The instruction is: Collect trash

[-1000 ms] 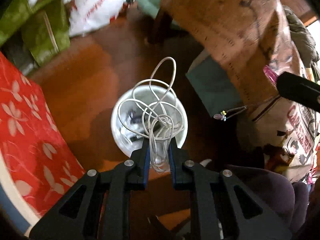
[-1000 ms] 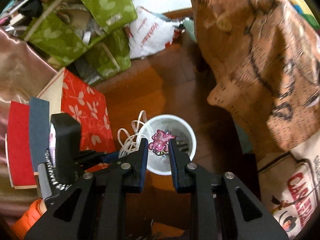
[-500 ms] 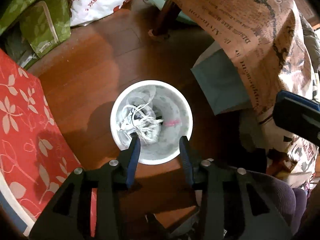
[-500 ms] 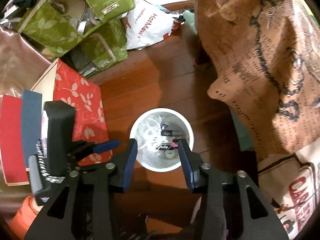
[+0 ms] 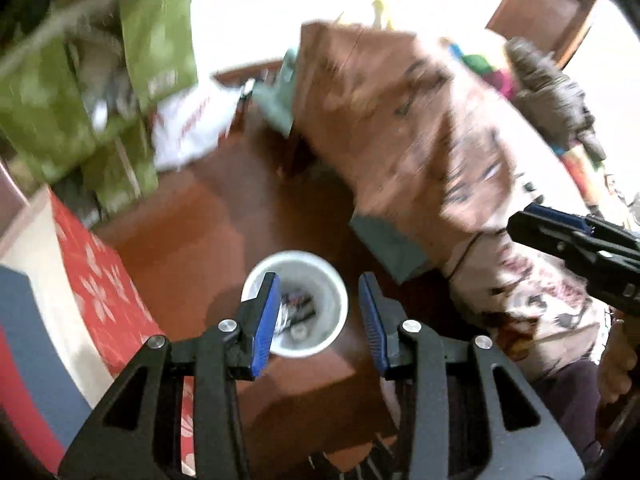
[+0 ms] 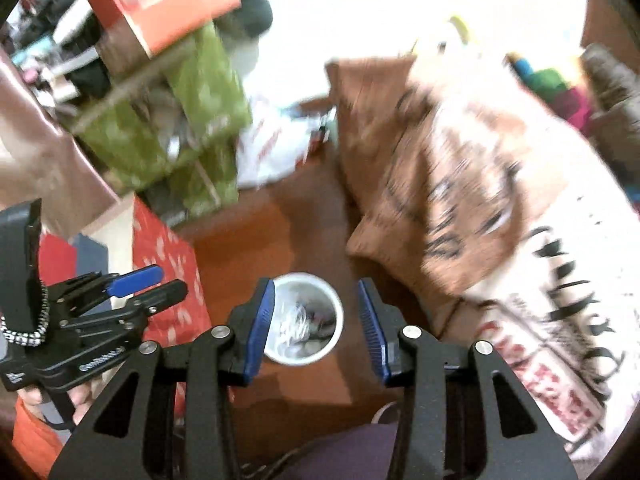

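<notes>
In the left wrist view, the left gripper [image 5: 319, 316] is spread wide and empty above a white bin [image 5: 295, 304] on the floor [image 5: 208, 240], with dark scraps inside. In the right wrist view, the right gripper [image 6: 317, 320] is likewise wide, and tangled white cable [image 6: 294, 320] is seen in the bin [image 6: 304, 318].

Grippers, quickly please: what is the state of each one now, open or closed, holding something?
Left gripper: open, holding nothing.
Right gripper: open, holding nothing.
</notes>
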